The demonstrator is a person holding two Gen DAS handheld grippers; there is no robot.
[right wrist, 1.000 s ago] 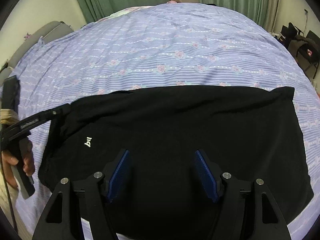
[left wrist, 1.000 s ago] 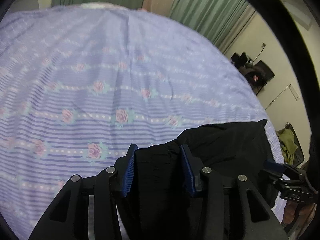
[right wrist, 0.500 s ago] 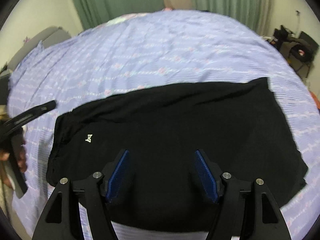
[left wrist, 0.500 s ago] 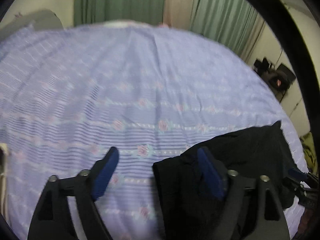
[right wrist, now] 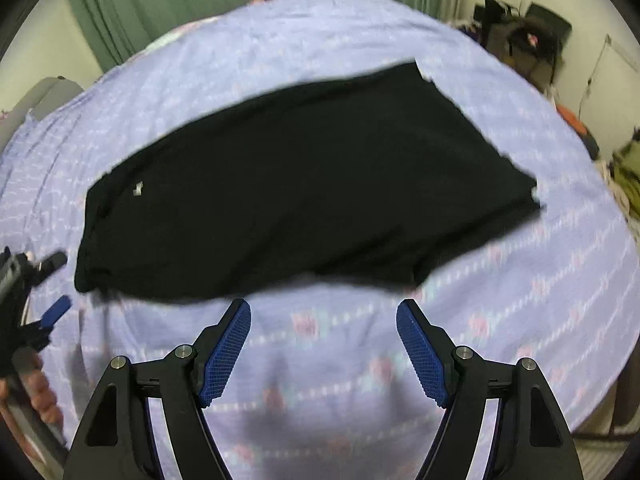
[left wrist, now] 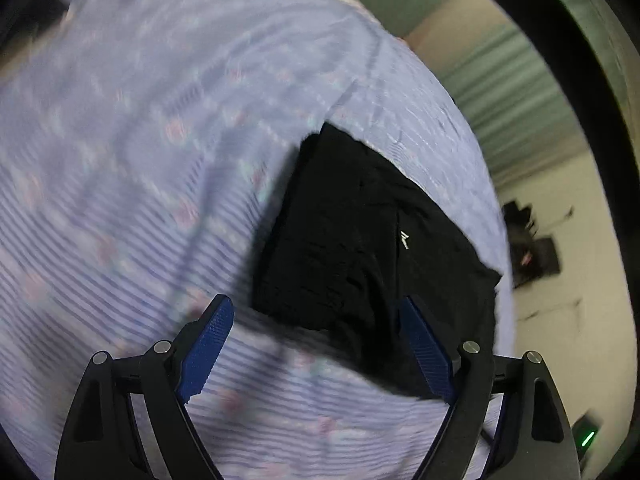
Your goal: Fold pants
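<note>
A bed (right wrist: pixel 500 288) covered in a lilac striped sheet with rows of small pink roses fills both views and carries everything. Green curtains (right wrist: pixel 132 4) hang behind its far edge, well beyond the jaws.

The black pants (right wrist: pixel 304 192) lie flat on the sheet as a long folded slab. In the right wrist view they stretch across the frame just ahead of the jaw tips, their near edge a little beyond the blue pads, with a small white logo (right wrist: pixel 137 189) near the end that lies ahead and to the left. In the left wrist view the pants (left wrist: pixel 360 248) lie ahead and to the right of the jaws, and one corner runs down behind the right-hand finger.

The right gripper (right wrist: pixel 323 344) hangs over bare sheet, its jaws apart and opening wider, nothing between them. The left gripper (left wrist: pixel 318 340) has its jaws spread wide; bare sheet and a corner of the pants lie below the gap, and neither pad presses on the cloth.

In the right wrist view the left gripper (right wrist: pixel 46 294) shows at the left edge, just beside the logo end of the pants, with the person's fingers (right wrist: pixel 42 396) wrapped round its handle. The pictures are blurred.
</note>
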